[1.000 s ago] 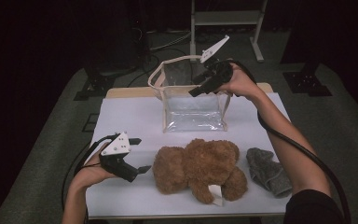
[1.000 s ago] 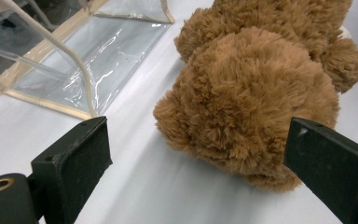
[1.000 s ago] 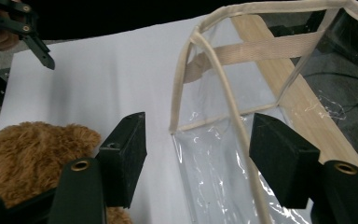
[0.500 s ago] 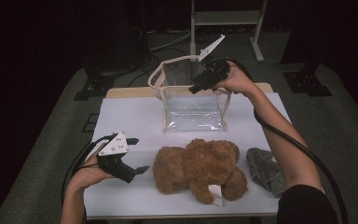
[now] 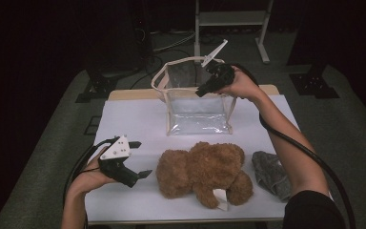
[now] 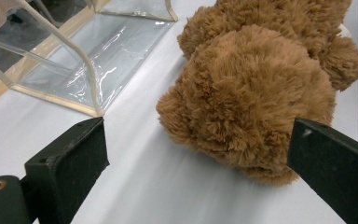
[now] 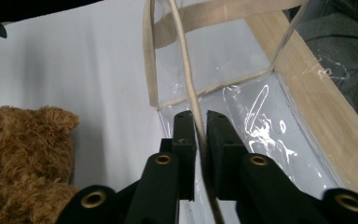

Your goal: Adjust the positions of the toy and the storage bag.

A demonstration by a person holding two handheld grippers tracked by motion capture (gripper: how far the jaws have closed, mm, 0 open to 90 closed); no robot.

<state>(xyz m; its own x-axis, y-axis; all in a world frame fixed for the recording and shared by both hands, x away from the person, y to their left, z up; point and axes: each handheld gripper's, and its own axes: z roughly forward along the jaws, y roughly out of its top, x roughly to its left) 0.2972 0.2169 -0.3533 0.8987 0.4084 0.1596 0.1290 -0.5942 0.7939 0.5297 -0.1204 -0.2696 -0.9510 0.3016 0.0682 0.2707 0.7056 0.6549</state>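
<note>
Clear plastic bag point(image 5: 198, 102) rim is clamped in my right claw point(image 7: 200, 128), just closed; brown teddy point(image 5: 202, 171) lies unpacked on the worktop point(image 5: 133, 119), left claw point(image 5: 140, 160) apart beside it.

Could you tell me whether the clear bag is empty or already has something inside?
Empty: the clear bag shows nothing through its walls; the teddy bear lies outside on the table.

My right tool point(image 7: 200, 135), at the upper right of the high view, has just closed its jaws onto the clear bag's point(image 5: 198, 112) beige rim point(image 7: 189, 79)
</note>
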